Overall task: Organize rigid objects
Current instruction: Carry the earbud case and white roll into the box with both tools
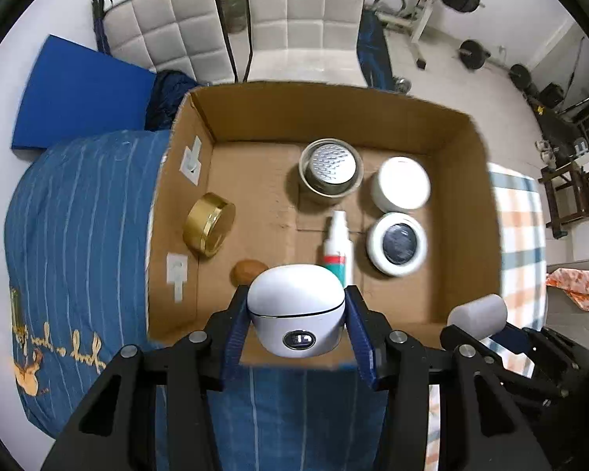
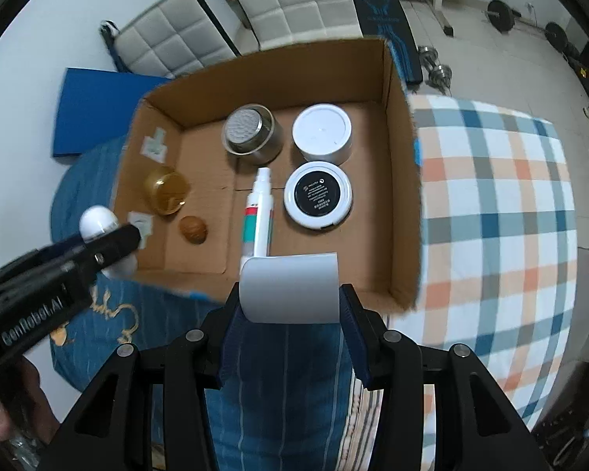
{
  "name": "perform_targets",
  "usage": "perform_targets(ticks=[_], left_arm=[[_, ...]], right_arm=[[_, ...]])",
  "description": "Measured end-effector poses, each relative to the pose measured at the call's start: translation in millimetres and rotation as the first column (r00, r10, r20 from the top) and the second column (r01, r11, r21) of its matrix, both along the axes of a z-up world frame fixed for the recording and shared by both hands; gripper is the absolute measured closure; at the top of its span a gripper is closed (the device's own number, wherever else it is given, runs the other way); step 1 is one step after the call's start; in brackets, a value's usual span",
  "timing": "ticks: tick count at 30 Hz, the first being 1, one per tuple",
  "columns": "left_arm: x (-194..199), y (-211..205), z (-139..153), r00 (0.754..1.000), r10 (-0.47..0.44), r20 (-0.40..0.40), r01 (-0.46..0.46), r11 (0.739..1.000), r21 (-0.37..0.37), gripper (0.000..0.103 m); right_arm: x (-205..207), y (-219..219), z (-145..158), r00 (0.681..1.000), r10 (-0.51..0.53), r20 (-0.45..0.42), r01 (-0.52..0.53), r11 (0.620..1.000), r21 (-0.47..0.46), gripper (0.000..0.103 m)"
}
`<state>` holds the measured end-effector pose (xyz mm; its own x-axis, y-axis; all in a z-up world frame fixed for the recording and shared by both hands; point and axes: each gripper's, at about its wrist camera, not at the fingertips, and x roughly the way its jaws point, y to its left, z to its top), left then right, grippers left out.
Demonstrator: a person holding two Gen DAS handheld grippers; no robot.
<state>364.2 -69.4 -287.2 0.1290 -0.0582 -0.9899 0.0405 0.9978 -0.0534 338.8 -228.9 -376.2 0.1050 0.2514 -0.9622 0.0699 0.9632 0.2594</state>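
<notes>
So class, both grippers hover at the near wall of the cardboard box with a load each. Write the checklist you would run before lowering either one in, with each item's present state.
1. Left gripper grips the white egg-shaped case squarely: ok.
2. Right gripper grips the white cylinder: ok.
3. Bare cardboard box floor ahead of the cylinder, near the right wall: ok.
4. Drop spot under the case free: cannot tell; the walnut and spray bottle lie close.
5. Grippers apart from each other: ok.

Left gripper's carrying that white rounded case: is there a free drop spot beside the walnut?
Probably yes. The left gripper holds the white case over the box's near edge; bare cardboard floor lies between the walnut, gold jar and spray bottle.
</notes>
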Motion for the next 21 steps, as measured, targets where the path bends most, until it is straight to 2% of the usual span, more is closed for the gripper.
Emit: perform_targets(ticks=[3, 10, 21], left_arm=[[21.1, 2.1, -20.4, 1.000, -0.009, -0.028, 0.009, 1.000, 0.016, 0.059], [51.6, 5.8, -63.3, 0.993, -0.020, -0.116, 0.019, 1.000, -0.009, 0.059], [65.9, 3.3, -94.8, 0.984, -0.037, -0.173, 0.034, 0.999, -0.020, 0.059]], right_arm=[[16.3, 4.0, -25.6, 0.999, -0.007, -0.040, 0.006, 1.000, -0.019, 0.054], [38.7, 5.6, -73.2, 0.990, -0.027, -0.135, 0.021, 0.999, -0.041, 0.054], [47.7, 9.9, -100.2, 0.980, -0.014, -0.198, 0.000, 0.997, -0.072, 0.054]])
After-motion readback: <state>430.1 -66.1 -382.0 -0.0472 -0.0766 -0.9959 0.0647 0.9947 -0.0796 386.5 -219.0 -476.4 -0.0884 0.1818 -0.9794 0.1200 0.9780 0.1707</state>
